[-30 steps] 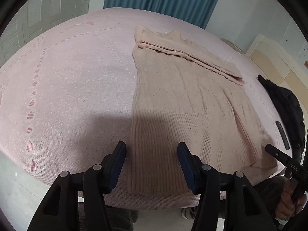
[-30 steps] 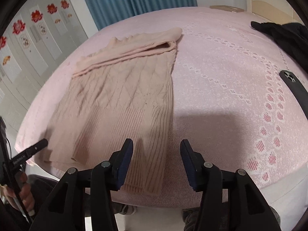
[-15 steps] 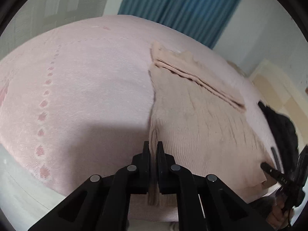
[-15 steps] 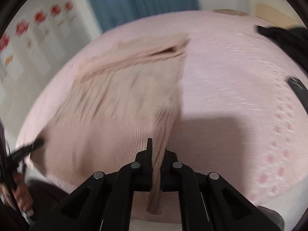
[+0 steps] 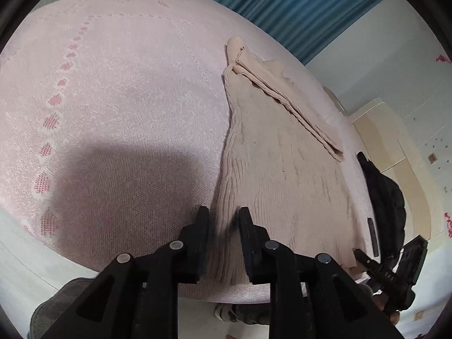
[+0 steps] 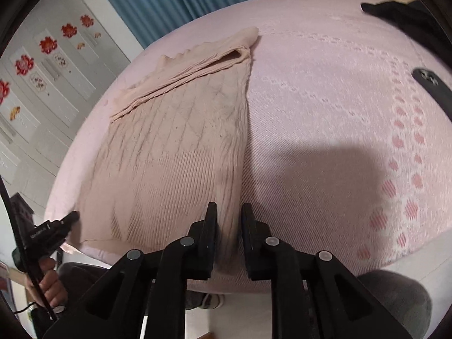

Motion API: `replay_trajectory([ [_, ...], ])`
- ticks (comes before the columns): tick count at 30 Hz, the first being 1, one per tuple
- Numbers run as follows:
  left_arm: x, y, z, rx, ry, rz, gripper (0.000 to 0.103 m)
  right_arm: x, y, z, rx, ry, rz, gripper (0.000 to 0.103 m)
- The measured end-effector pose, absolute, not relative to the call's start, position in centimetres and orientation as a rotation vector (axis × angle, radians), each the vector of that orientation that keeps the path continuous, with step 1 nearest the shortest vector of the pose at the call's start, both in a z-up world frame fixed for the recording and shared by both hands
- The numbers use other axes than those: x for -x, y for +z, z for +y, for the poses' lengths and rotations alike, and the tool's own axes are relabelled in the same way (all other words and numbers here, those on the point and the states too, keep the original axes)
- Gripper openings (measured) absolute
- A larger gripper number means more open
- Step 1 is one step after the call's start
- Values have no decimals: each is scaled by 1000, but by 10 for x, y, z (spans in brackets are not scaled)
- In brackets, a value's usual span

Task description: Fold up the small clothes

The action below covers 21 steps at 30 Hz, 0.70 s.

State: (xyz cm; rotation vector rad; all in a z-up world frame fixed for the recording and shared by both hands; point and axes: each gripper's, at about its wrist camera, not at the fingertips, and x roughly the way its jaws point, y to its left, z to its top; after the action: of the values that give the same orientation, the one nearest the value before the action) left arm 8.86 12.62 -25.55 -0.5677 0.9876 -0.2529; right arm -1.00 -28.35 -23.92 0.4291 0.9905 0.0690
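Pink bed (image 5: 118,107); both fingers (image 5: 202,226) (image 6: 210,220) pinching sweater (image 5: 282,175) hem.

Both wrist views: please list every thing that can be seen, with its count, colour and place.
sweater: 1, beige, flat on the bed, sleeves folded across its far end
bed: 1, pink cover with a darker pink pattern, under everything
black garment: 1, black, on the bed's right side
phone: 1, black, on the bed, right of the sweater
curtain: 1, blue, beyond the bed
flower pictures: several, red, on the left wall
left claw: 1, black, closed on the sweater's near left corner
right claw: 1, black, closed on its near right corner
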Motion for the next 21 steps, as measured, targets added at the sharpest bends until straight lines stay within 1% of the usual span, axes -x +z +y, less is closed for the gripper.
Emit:
replay_trajectory([
  [2,-93,-258,126,609,-274,991,26,9,-240,-285,-439,79,992,19],
  [9,-126,-263,109,670,-291,1009,27,3,-242,-283,-440,95,992,21],
  [12,-134,-263,102,679,-284,1007,27,0,-243,-282,-437,100,987,23],
  [19,-126,-263,100,682,-345,1016,27,-14,-245,-283,-476,115,969,34],
  [21,-119,-264,103,675,-371,1024,27,-22,-245,-283,-491,110,971,34],
])
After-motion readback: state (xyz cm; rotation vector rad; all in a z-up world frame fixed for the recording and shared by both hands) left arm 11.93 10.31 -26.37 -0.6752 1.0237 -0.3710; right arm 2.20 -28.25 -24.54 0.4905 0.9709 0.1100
